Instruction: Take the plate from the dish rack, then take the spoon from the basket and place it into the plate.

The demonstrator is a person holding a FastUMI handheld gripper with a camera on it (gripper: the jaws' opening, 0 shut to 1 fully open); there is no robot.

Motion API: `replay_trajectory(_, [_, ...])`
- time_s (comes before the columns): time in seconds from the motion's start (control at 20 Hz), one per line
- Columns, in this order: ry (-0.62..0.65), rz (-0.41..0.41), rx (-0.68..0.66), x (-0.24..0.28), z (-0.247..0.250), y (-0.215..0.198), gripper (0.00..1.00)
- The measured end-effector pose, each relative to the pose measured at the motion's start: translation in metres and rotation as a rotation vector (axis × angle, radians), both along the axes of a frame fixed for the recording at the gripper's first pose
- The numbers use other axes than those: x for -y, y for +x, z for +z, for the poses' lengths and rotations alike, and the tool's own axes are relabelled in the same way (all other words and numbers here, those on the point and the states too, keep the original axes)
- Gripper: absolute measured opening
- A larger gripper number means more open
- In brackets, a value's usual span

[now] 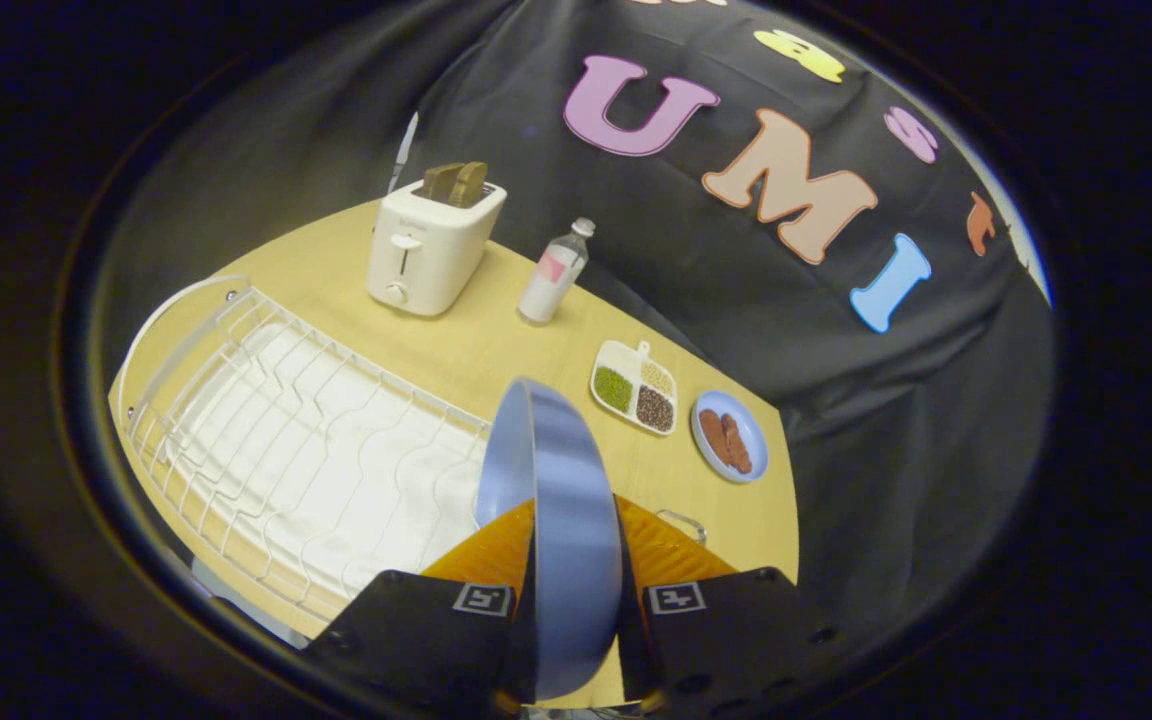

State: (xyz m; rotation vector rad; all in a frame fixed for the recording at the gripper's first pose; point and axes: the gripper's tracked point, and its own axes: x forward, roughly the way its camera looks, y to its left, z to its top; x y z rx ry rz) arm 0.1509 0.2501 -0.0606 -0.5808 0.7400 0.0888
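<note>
The gripper (574, 600) is holding the blue plate (556, 520) edge-on, and both fingers (491, 555) are pressing on it, one on each face — clamped tight. The plate is standing upright between them, its rim rising ahead of the fingers and hanging above the counter (496, 340), just beside the near corner of the white wire dish rack (296, 450). The rack's slots are sitting bare over a white drip tray.

Beyond the plate, a white toaster (433, 245) is standing at the far side of the counter with two brown slices poking out of its top; there is small writing on its front, too small to read. Near it a clear bottle (556, 272) with a pink label is standing — the label's print cannot be made out either. Closer in, a white divided dish (634, 388) is showing green, pale and dark grains in separate compartments, and just beside it a small blue plate (730, 436) is carrying brown pieces. A thin wire loop (684, 522) is peeking out by the fingers; what it belongs to is unclear.
</note>
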Motion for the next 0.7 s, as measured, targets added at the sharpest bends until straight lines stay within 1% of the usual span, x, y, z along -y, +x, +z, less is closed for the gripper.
replay_trajectory(0.2, [-0.047,0.048,0.035,-0.013,0.004,0.002,0.35])
replay_trajectory(0.3, [-0.069,0.07,0.077,-0.019,0.013,0.006,0.35])
replay_trajectory(0.35, [-0.095,0.082,0.105,-0.02,0.02,0.006,0.35])
replay_trajectory(0.45, [-0.128,0.103,0.117,-0.023,0.017,0.008,0.34])
replay_trajectory(0.55, [-0.125,0.115,0.123,-0.028,0.017,0.009,0.33])
replay_trajectory(0.7, [-0.098,0.098,0.111,-0.025,0.018,0.013,0.32])
